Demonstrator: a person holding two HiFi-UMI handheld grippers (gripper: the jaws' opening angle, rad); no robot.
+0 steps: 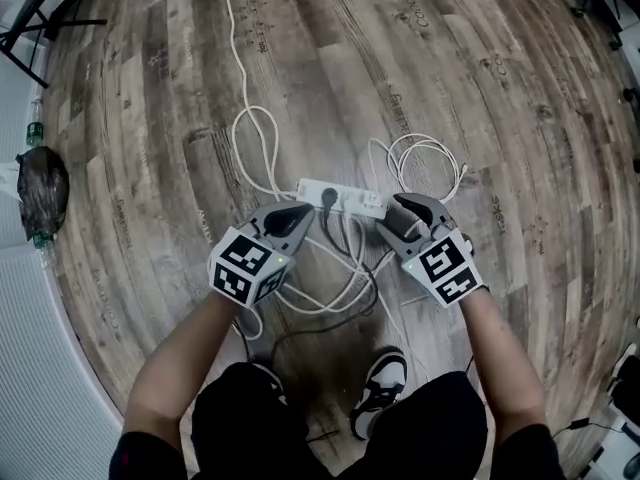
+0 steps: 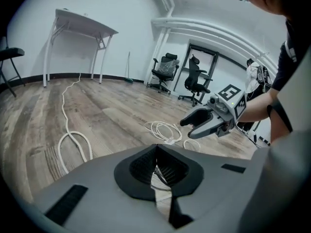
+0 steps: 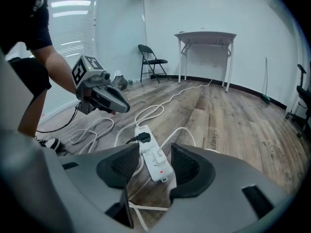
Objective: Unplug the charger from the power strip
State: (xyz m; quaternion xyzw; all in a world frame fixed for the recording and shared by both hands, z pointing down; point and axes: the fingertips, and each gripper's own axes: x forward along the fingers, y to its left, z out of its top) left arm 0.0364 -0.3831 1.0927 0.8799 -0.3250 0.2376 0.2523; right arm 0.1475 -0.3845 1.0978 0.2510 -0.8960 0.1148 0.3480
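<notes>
Right gripper (image 3: 154, 161) sits wide open over the power strip (image 1: 340, 198), left gripper (image 1: 300, 214) pinched shut, so tugging the white charger (image 1: 372, 204) probably just drags the unpinned strip along.

The head camera looks steeply down from above at the wooden floor (image 1: 450, 68), with the power strip (image 1: 342, 198) near mid-frame and the left gripper (image 1: 296, 215) and right gripper (image 1: 398, 211) close beneath it. The left gripper's camera sits low over the floor and faces along its fingers (image 2: 141, 166) toward the office chairs (image 2: 165, 72), with the right gripper (image 2: 194, 126) to its right and the white table (image 2: 82, 23) far off at the left. The right gripper's camera, equally low, faces that same table (image 3: 206, 35), with the left gripper (image 3: 121, 105) at its left. The power strip (image 3: 155, 161), which it shares with the head view, lies close before its fingers (image 3: 189, 166).
</notes>
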